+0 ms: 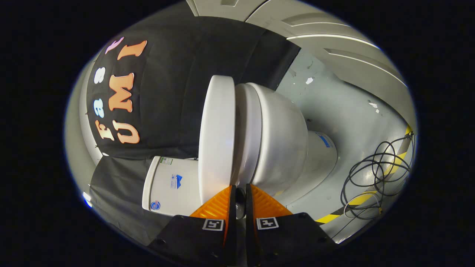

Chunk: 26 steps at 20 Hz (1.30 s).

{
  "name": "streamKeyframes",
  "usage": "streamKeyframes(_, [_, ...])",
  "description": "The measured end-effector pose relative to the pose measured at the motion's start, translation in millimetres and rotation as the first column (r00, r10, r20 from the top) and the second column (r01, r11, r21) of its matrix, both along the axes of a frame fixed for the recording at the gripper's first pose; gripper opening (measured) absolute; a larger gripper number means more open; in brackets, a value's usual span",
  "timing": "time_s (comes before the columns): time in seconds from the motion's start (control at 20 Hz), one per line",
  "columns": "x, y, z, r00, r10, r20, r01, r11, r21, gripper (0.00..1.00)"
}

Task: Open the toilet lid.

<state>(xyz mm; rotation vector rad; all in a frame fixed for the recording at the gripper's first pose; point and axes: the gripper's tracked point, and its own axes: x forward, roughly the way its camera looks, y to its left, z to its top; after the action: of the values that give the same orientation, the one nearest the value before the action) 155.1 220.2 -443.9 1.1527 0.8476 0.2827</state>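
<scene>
Grey floor (334,111) and black cloth are seen behind the toilet (282,141), whose lid (217,137) is parted slightly from the seat (246,133), while the hand-held gripper (237,194), fingers narrowed to a slim gap, is set at the lid's edge; lifting seems begun, and a further swing toward the tank (169,185) is judged needed.

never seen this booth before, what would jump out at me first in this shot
The white toilet stands out first, seen rolled on its side just ahead of the gripper, with its lid slightly parted from the seat. The gripper's fingers are nearly closed, their tips at the lid's edge, though I cannot tell if they pinch it. Beyond the bowl, a tangle of black cable lies on the grey floor beside yellow-and-black tape.
</scene>
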Motion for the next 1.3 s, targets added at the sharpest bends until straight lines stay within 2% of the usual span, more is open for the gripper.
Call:
streamKeyframes(0.05, [-2,-2,5,1.000,0.008,0.003,-0.008,0.999,0.035,0.19])
streamKeyframes(0.1, [0,-8,6,1.000,-0.015,-0.007,0.015,0.998,0.055,0.09])
streamKeyframes(0.25, [-5,-4,1,1.000,0.013,0.013,-0.013,1.000,0.009,0.08])
streamKeyframes(0.5, [-3,-8,6,1.000,-0.023,0.002,0.023,1.000,0.009,0.08])
streamKeyframes(0.7, [1,1,13,0.999,0.021,0.044,-0.013,0.984,-0.180,0.08])
streamKeyframes(0.9, [3,-6,19,0.999,-0.053,-0.012,0.050,0.978,-0.202,0.08])
streamKeyframes(1.15, [14,-1,46,0.996,-0.063,0.055,0.077,0.950,-0.303,0.08])
streamKeyframes(1.3, [16,2,62,0.995,-0.061,0.079,0.087,0.920,-0.381,0.08])
